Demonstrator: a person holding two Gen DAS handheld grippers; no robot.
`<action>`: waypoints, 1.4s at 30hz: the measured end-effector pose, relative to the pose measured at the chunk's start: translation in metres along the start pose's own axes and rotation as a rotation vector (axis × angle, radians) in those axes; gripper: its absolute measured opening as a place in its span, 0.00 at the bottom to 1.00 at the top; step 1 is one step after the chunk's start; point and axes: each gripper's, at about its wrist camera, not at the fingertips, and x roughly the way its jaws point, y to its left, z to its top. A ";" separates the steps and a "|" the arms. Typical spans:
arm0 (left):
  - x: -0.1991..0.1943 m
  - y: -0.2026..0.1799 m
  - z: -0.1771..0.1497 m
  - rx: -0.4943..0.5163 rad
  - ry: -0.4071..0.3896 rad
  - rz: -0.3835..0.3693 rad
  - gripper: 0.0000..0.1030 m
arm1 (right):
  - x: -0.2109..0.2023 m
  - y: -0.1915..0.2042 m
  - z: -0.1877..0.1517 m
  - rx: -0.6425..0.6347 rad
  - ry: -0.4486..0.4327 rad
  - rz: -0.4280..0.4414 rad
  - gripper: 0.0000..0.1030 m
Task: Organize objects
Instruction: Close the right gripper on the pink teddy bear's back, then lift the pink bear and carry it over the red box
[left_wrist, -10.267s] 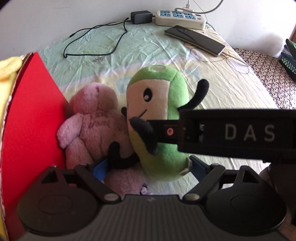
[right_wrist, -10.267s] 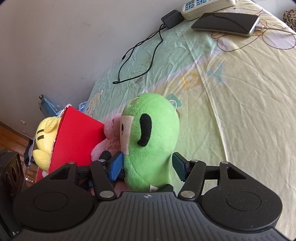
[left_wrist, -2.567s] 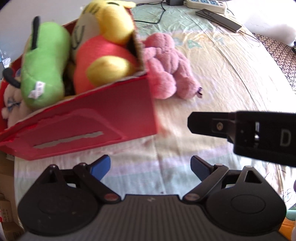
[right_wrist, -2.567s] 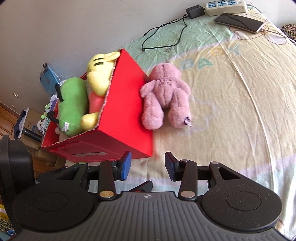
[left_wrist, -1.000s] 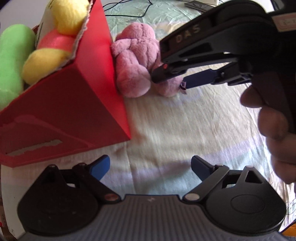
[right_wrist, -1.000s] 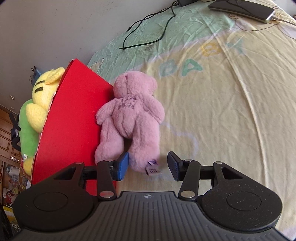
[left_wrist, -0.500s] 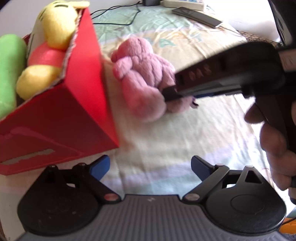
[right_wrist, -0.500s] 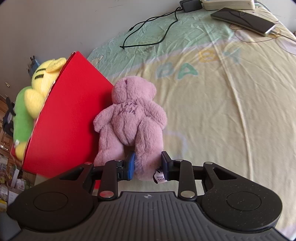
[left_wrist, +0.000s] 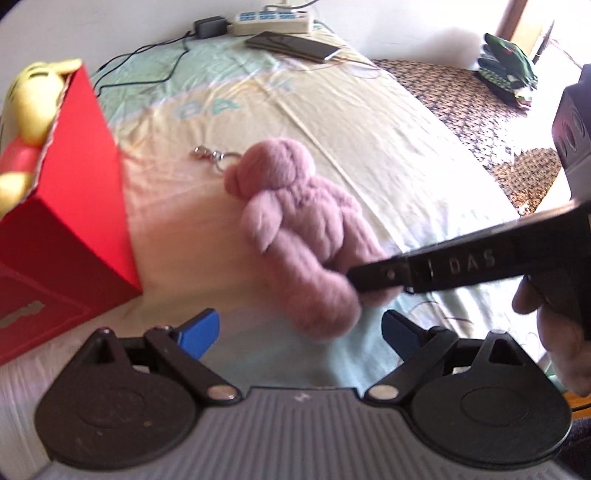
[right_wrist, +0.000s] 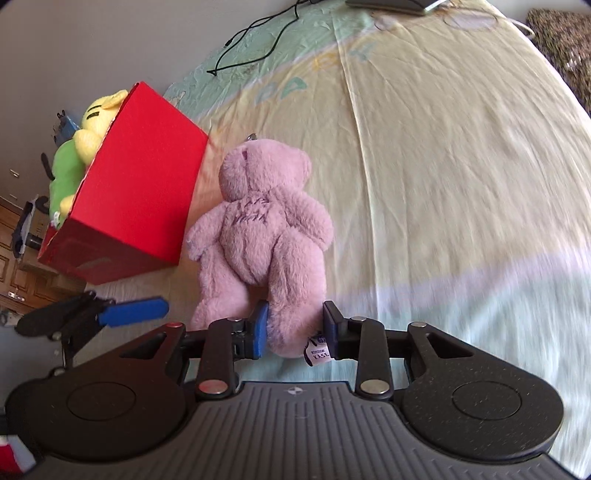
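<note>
A pink teddy bear (right_wrist: 258, 221) lies face down on the bed sheet, a short way right of the red box (right_wrist: 136, 184). My right gripper (right_wrist: 295, 328) has the bear's right leg between its blue pads, which press on the plush; its jaws are opening slightly. In the left wrist view the bear (left_wrist: 306, 221) is blurred, with the right gripper (left_wrist: 356, 277) reaching in from the right at its leg. My left gripper (left_wrist: 299, 328) hovers open just below the bear and holds nothing. A yellow plush (left_wrist: 33, 99) and a green plush (right_wrist: 64, 173) sit in the box.
A metal keyring clip (left_wrist: 210, 155) lies on the sheet by the bear's head. At the bed's far end are a power strip (left_wrist: 273, 22), a phone (left_wrist: 291, 44) and a black cable (left_wrist: 147, 62). A person's hand (left_wrist: 554, 325) holds the right gripper.
The right gripper closed on the bear's leg and dragged the bear rightwards, off the box's side. The keyring clip has come into sight. The left gripper shifted and stayed open.
</note>
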 end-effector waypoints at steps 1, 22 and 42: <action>0.003 -0.002 0.001 0.009 -0.001 -0.004 0.92 | -0.003 -0.001 -0.002 0.007 0.000 0.009 0.35; 0.061 0.024 0.037 -0.157 0.063 -0.093 0.96 | 0.034 -0.033 0.043 0.197 -0.027 0.274 0.46; 0.023 0.006 0.033 -0.108 -0.034 -0.109 0.96 | -0.001 -0.023 0.026 0.212 -0.045 0.342 0.36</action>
